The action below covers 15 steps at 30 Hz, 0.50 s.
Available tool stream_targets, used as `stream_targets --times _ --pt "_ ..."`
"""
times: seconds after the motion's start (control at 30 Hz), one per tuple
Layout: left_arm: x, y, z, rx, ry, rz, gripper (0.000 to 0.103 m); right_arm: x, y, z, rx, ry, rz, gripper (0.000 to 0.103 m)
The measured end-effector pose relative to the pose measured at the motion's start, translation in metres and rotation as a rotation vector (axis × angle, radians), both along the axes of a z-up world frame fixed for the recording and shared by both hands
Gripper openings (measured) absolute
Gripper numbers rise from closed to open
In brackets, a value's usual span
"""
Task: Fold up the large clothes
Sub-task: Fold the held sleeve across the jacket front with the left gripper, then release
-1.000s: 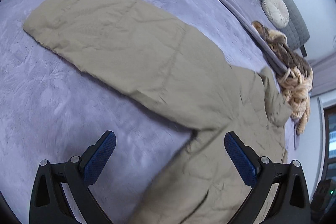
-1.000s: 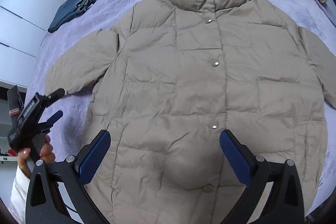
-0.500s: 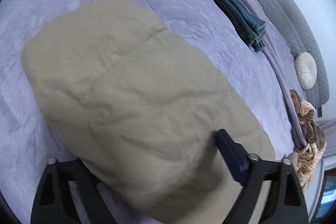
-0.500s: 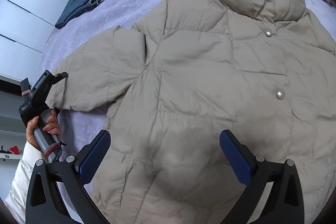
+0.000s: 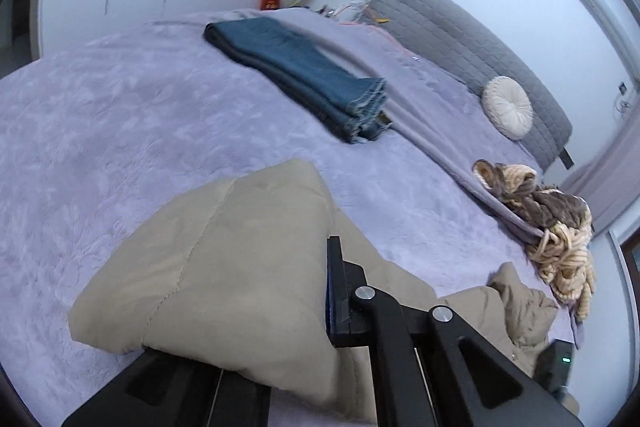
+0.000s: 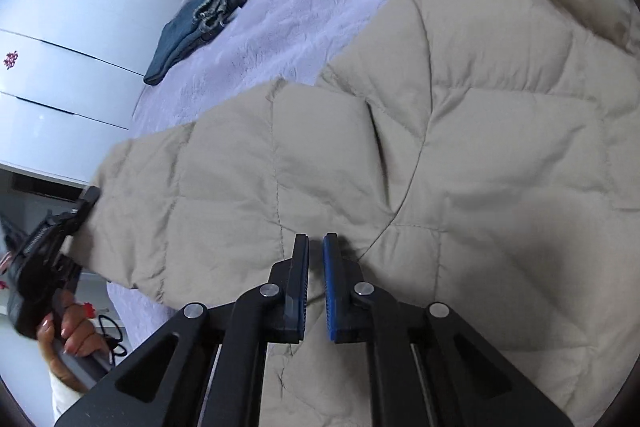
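Beige puffer jacket (image 6: pixel 460 147) spread on purple bed (image 5: pixel 100 147), left gripper (image 5: pixel 320 307) clamped on its sleeve cuff (image 5: pixel 224 267), right gripper (image 6: pixel 316 279) closing over jacket body, folded jeans (image 5: pixel 304 75) at twelve o'clock, no legible writing.

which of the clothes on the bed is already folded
The blue jeans, a neat flat stack near the far edge. The beige puffer jacket lies spread out; the striped garment is a crumpled heap.

Beige quilted puffer jacket (image 6: pixel 460 155) on my bed

I saw it spread front-up, collar at the far end, one sleeve (image 5: pixel 224 267) lifted and bunched.
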State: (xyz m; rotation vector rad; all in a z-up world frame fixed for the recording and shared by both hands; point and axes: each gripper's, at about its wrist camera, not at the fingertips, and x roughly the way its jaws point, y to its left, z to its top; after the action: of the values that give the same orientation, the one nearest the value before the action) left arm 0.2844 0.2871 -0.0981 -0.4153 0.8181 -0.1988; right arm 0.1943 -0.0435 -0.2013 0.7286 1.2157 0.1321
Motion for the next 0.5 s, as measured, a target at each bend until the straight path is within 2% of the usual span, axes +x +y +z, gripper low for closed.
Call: stream_targets --times 0.1,0.2,0.3,0.37,0.43,0.5 --pt "-0.015 -0.036 0.031 -0.029 -0.05 -0.12 0.006 0.004 0.007 -0.027 0.036 0.058 -0.007 0.007" --pt "-0.035 -0.089 0.061 -0.036 -0.116 -0.262 0.006 0.007 0.008 -0.034 0.052 0.08 0.03 0.007" --pt "-0.053 -0.158 0.085 -0.02 -0.176 -0.413 0.006 0.001 -0.005 -0.025 0.108 0.086 0.058 0.007" --pt "-0.066 -0.208 0.092 0.006 -0.191 -0.515 0.006 -0.019 -0.024 -0.009 0.103 0.059 0.037 0.007" --pt "-0.084 -0.261 0.09 0.028 -0.174 -0.619 0.006 -0.044 -0.054 0.009 0.042 0.032 0.004 0.007" --pt "-0.101 -0.313 0.076 0.08 -0.145 -0.71 0.006 -0.071 -0.088 0.026 -0.034 0.018 -0.038 0.007"
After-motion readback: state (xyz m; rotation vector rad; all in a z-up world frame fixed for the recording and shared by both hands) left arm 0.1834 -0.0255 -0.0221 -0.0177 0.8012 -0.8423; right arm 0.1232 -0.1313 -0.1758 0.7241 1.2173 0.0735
